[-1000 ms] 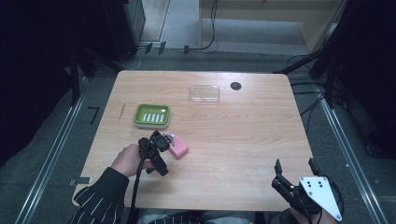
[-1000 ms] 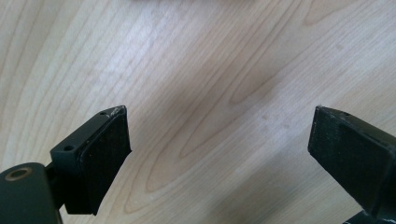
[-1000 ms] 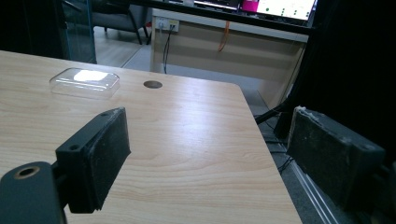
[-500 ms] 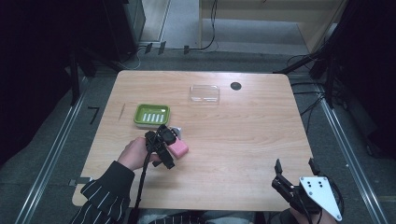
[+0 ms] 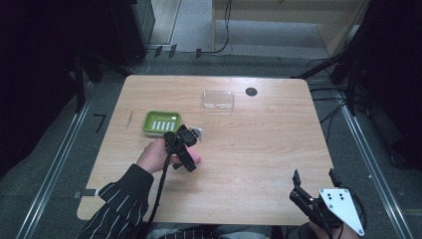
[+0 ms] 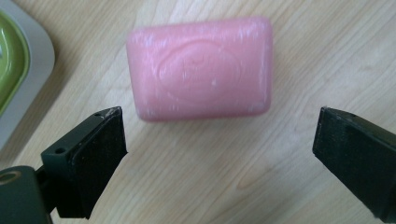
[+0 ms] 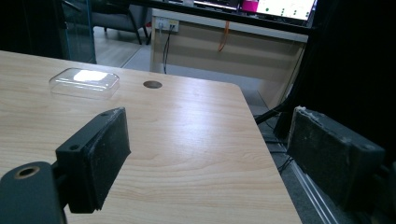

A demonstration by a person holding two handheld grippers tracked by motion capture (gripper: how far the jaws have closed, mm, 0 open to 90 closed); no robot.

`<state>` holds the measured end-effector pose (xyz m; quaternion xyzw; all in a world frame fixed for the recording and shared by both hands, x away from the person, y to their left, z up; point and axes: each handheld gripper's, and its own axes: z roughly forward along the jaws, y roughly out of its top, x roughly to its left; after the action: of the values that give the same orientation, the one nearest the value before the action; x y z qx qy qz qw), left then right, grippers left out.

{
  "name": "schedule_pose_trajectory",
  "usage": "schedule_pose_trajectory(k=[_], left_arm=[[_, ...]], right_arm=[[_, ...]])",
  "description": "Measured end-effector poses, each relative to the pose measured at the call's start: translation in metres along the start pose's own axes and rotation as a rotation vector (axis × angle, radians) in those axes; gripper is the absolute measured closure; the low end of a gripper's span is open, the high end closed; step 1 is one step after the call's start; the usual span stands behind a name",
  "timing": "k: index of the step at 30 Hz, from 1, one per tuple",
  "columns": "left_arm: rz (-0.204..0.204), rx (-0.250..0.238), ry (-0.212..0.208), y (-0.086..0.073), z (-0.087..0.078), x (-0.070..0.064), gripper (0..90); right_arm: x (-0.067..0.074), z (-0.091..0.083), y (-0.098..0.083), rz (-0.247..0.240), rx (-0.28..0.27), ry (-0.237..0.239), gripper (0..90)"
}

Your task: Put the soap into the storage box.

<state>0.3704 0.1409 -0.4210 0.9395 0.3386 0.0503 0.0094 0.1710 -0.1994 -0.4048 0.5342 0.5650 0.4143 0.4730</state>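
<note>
From the high view I see my left gripper [image 5: 191, 149] over the pink soap [image 5: 197, 158], beside the green dish [image 5: 149, 121] left of the bench's [image 5: 259, 149] middle. Its own view shows jaws spread, soap [image 6: 201, 67] beyond them untouched. My right gripper [image 7: 205, 154] gapes at the near right corner.

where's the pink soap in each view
High view: pink soap left of table centre, mostly under the left gripper.
Left gripper view: upper centre, just beyond the open jaws.
Right gripper view: not in it.
Shared landmark: green soap dish, left edge.
</note>
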Motion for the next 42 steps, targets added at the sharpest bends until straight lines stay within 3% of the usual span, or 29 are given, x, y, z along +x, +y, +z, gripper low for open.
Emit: schedule_pose_trajectory(k=[15, 24, 27, 42], left_arm=[[-0.025, 0.018, -0.011, 0.022, 0.022, 0.005, 3.0], [-0.059, 0.006, -0.023, 0.021, 0.03, 0.01, 6.8], [-0.056, 0.012, -0.023, 0.021, 0.032, 0.012, 11.5], [-0.069, 0.026, -0.025, 0.023, 0.039, 0.011, 12.8]], right_arm=[[0.0, 0.0, 0.0, 0.0, -0.001, 0.0, 12.8], [-0.001, 0.0, 0.0, 0.0, -0.001, -0.001, 12.8], [0.0, 0.0, 0.0, -0.001, -0.001, 0.0, 12.8], [-0.001, 0.0, 0.0, -0.001, 0.0, 0.001, 12.8]])
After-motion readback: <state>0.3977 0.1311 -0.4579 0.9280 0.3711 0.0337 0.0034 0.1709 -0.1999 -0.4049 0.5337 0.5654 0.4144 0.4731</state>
